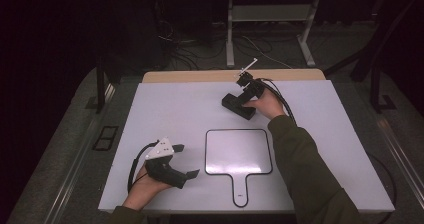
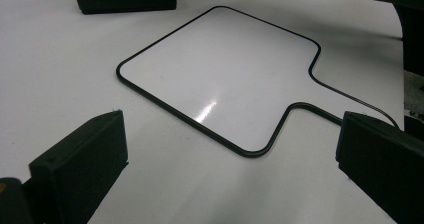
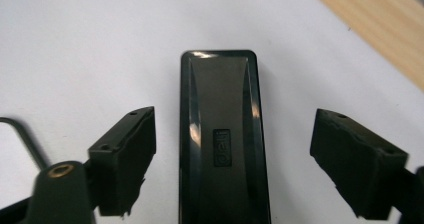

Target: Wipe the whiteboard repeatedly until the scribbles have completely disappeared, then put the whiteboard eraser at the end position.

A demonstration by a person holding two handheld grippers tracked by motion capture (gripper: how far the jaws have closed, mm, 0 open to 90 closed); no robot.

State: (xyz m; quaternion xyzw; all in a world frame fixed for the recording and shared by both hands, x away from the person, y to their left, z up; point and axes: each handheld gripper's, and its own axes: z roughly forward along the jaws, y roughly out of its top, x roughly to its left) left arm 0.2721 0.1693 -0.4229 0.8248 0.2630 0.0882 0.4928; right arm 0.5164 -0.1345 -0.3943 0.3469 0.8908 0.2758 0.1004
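While my right gripper hangs over the black eraser just right of centre in the upper half of the high view, its jaws stand apart on either side of that block, pads clear of its flanks and nothing clamped. Seen from the right gripper view, the eraser lies flat on the white table, running up the middle of the frame between my jaws. My left gripper rests at the lower left of the high view, jaws wide and empty, beside the small handled whiteboard that lies at lower centre.
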